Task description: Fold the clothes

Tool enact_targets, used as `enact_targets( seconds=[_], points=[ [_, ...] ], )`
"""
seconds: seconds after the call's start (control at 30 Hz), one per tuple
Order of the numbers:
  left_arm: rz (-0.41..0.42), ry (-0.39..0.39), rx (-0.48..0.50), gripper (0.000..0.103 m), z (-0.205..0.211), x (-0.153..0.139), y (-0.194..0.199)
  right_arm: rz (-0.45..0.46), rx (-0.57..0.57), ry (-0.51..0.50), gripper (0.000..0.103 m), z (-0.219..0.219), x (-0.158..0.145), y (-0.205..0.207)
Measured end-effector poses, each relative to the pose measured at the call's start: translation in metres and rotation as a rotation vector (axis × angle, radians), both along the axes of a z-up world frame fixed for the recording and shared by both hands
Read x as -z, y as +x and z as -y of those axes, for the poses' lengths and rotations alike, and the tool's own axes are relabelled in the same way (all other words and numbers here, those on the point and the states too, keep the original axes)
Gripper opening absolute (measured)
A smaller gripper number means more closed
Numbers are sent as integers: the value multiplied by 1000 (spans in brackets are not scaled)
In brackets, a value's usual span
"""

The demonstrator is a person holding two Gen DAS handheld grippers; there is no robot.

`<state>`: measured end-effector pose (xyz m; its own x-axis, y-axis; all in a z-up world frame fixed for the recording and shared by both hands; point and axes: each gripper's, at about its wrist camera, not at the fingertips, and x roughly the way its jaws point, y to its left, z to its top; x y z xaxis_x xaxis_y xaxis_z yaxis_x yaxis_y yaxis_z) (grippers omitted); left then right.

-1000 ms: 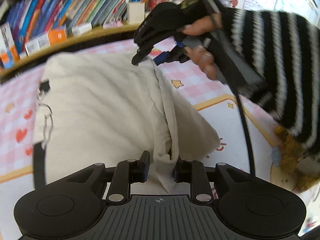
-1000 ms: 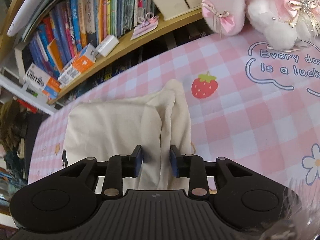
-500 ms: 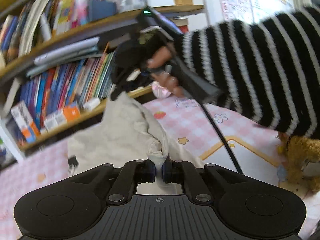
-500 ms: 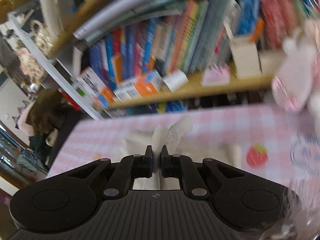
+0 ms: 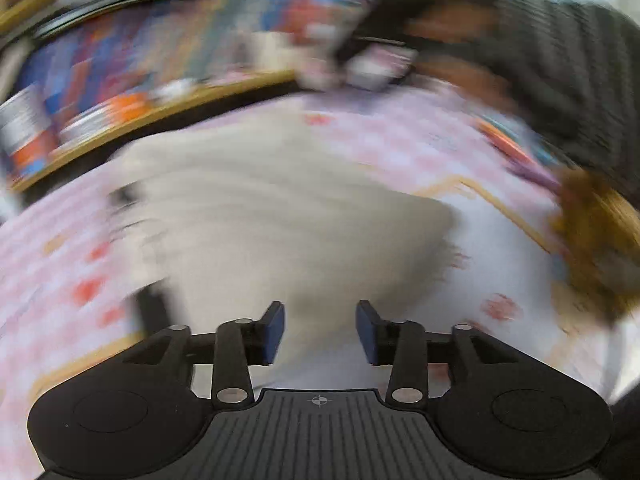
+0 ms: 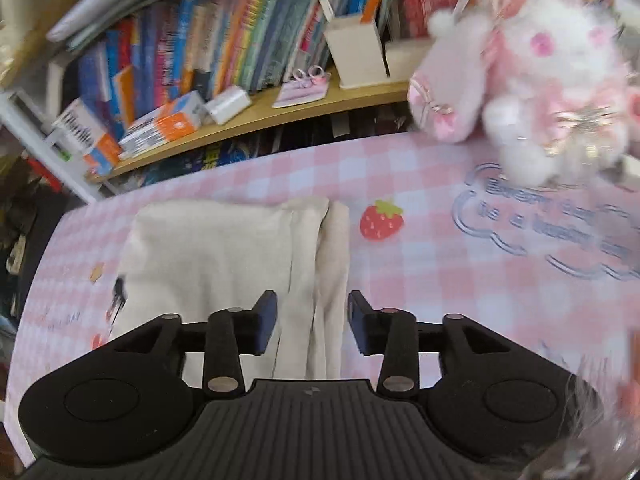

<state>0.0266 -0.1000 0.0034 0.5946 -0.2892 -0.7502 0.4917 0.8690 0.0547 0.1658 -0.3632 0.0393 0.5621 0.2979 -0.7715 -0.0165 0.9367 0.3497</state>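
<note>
Even indoor light, one view smeared with motion blur, the other mostly sharp

The left wrist view is heavily streaked: the bookshelf [image 5: 160,80], the cream garment [image 5: 288,216] and the pink checked desk [image 5: 48,248] all blur into soft bands, while the left tool [image 5: 320,330] stays crisp in the foreground. The right wrist view is clearer, with readable book spines [image 6: 224,52] and a sharp strawberry print [image 6: 380,221]; only the plush toy [image 6: 532,80] and the right edge smear. Fisheye distortion bends the shelf board and darkens the corners in both. Light is soft and diffuse, shadows faint, with no harsh glare on the right tool [image 6: 312,322]
</note>
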Motion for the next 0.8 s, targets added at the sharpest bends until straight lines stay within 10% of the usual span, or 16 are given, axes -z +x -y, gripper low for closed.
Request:
enact_targets(
  seconds=[0.17, 0.33, 0.4, 0.8],
  points=[
    [-21, -46, -273, 49, -67, -12, 22, -20, -24, 49, 45, -3, -8, -90],
    [-190, -285, -409, 49, -108, 1, 31, -95, 56, -6, 34, -10, 14, -133],
    [-264, -371, -425, 49, -113, 11, 35, -115, 56, 33, 8, -12, 18, -134],
    [-406, -524, -426, 39, -132, 30, 49, -175, 186, 26, 19, -19, 30, -145]
  ],
)
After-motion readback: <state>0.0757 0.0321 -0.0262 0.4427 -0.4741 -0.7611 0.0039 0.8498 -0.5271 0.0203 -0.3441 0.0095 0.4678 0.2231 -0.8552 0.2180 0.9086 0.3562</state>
